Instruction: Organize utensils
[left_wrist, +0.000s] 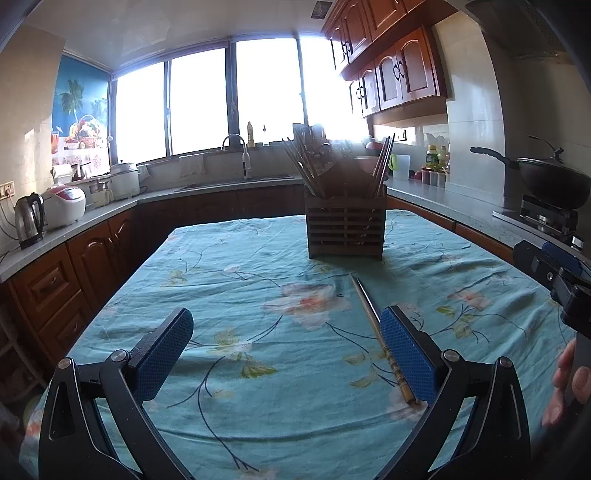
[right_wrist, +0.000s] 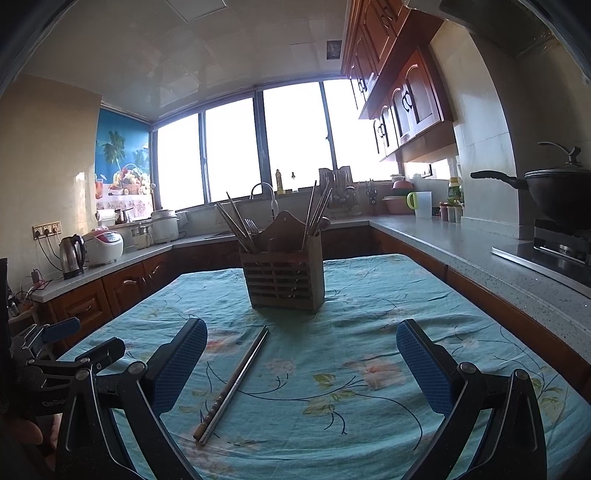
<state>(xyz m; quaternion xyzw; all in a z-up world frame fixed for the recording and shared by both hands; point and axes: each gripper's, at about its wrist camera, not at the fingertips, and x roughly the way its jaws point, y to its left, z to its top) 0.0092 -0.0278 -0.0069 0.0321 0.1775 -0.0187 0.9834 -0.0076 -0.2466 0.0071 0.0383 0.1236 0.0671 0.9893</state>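
Two hand-held tools, each with two blue-padded black fingers, hover low over a counter covered by a teal floral cloth (right_wrist: 369, 295). The left tool (left_wrist: 286, 354) is spread wide and grasps nothing. The right tool (right_wrist: 301, 365) is likewise spread wide and empty. Part of a hand (left_wrist: 565, 384) shows at the right edge of the left view, beside the other tool's black frame.

Between the two tools lie two loose chopsticks (right_wrist: 232, 384), side by side and touching along their length: one pale and metallic, one of brown carved wood. Their thick ends point back toward the tools and their tips point toward the holder. In the left view the chopsticks pass just inside that tool's right finger (left_wrist: 406, 358); whether they touch it I cannot tell. In the right view they lie just beside that tool's left finger (right_wrist: 181, 365).

Beyond the chopsticks' tips, near the middle of the counter, stands one slatted brown wooden utensil holder (right_wrist: 284, 280). Bundles of chopsticks lean out of its left and right sides, too many to count, with a fork among the left bundle.

The open fingers suggest a pickup is about to begin; the loose pair likely belongs in the holder.
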